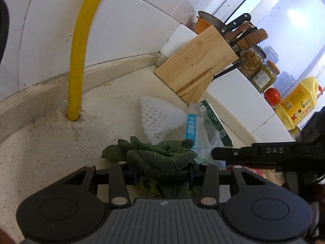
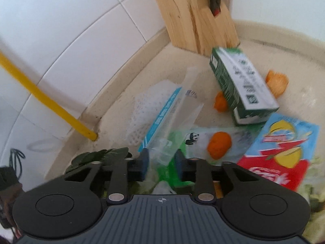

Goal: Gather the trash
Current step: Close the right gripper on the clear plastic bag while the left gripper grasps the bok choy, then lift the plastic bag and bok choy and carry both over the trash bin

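My left gripper (image 1: 163,177) is shut on a bunch of dark green leaves (image 1: 160,158), held just above the speckled counter (image 1: 50,142). Beyond them lie a white foam net (image 1: 156,120) and a clear plastic bag with a blue strip (image 1: 192,126). My right gripper (image 2: 161,161) is shut on the crumpled lower end of that bag (image 2: 182,101). It also shows from the side as the right gripper (image 1: 215,154). Around it lie a green carton (image 2: 239,85), a red and blue drink carton (image 2: 284,148), orange peels (image 2: 220,144) and a panda-printed wrapper (image 2: 195,138).
A wooden knife block (image 1: 195,65) stands in the tiled corner. A yellow pipe (image 1: 78,61) rises from the counter by the wall. On the white ledge to the right stand jars (image 1: 254,61), a tomato (image 1: 273,95) and a yellow oil bottle (image 1: 298,103).
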